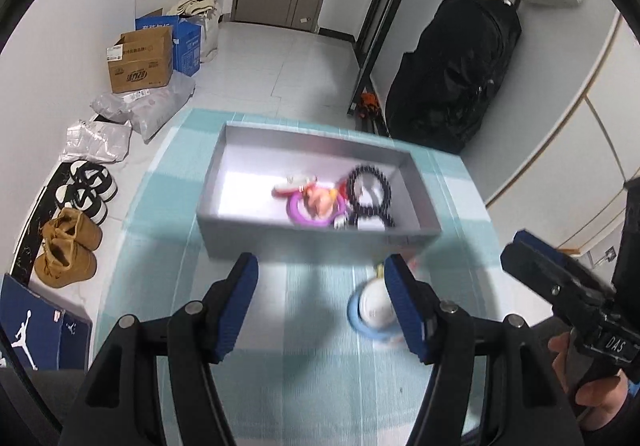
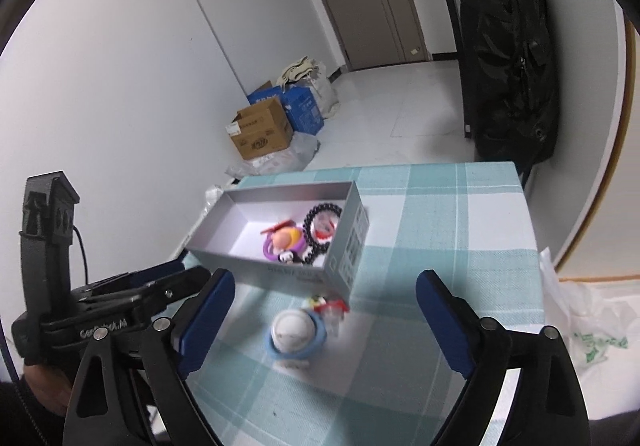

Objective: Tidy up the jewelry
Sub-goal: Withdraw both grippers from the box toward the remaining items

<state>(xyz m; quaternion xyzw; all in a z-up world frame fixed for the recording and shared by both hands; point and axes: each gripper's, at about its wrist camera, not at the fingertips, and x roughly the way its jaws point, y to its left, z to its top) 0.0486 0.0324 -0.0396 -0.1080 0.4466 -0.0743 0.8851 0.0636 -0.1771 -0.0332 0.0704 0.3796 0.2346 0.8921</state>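
Tilting downward, both claws (image 1: 322, 302) (image 2: 324, 320) agape

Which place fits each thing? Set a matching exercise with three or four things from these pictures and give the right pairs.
Things:
1. black bead bracelet
2. blue and white round charm
3. tan boots
4. brown cardboard box

Places:
A. on the floor by the wall, next to a blue box
B. on the checked cloth, in front of the grey box
C. inside the grey box
D. on the floor beside black and white shoes

Pairs: 1-C, 2-B, 3-D, 4-A
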